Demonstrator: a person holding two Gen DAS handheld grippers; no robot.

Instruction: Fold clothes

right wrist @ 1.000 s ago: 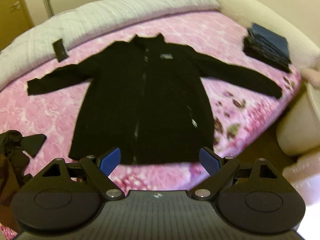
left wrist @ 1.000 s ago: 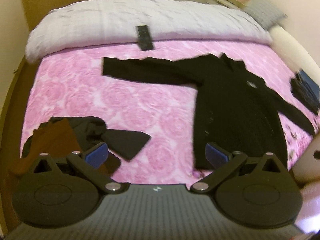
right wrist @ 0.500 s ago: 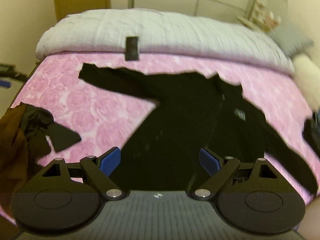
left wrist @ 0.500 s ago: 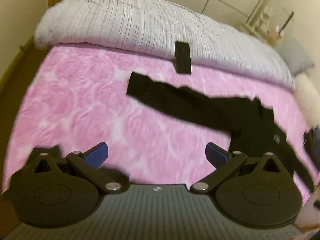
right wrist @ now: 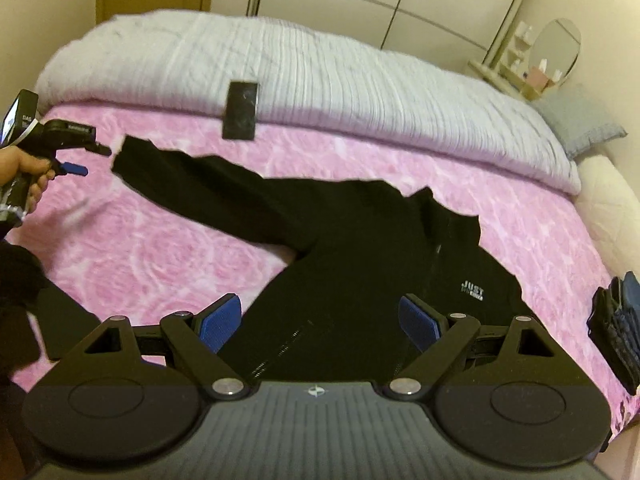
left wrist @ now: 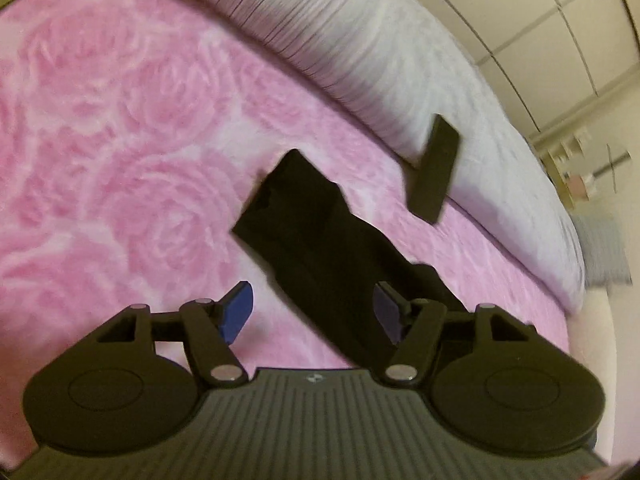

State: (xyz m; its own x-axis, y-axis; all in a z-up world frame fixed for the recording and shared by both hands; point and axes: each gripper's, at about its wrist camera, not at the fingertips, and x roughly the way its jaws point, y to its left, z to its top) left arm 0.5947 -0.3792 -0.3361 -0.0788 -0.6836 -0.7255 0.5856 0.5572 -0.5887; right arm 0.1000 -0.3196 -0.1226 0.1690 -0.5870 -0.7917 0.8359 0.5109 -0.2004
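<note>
A black zip jacket (right wrist: 360,272) lies spread flat on the pink rose-patterned bed cover (right wrist: 160,248), with one sleeve (right wrist: 208,196) stretched out to the left. My left gripper (left wrist: 312,312) is open and hovers just over that sleeve (left wrist: 312,232), whose cuff lies ahead of the fingers. The left gripper also shows at the left edge of the right wrist view (right wrist: 84,160), beside the cuff. My right gripper (right wrist: 320,320) is open and empty over the jacket's body.
A black phone (right wrist: 240,112) lies at the edge of the grey quilt (right wrist: 320,80); it also shows in the left wrist view (left wrist: 436,168). A stack of folded dark clothes (right wrist: 616,332) sits at the right. Loose dark garments (right wrist: 48,312) lie at the left.
My left gripper has moved forward and down to the left sleeve's cuff. My right gripper has swung left over the jacket's body. Both stay open.
</note>
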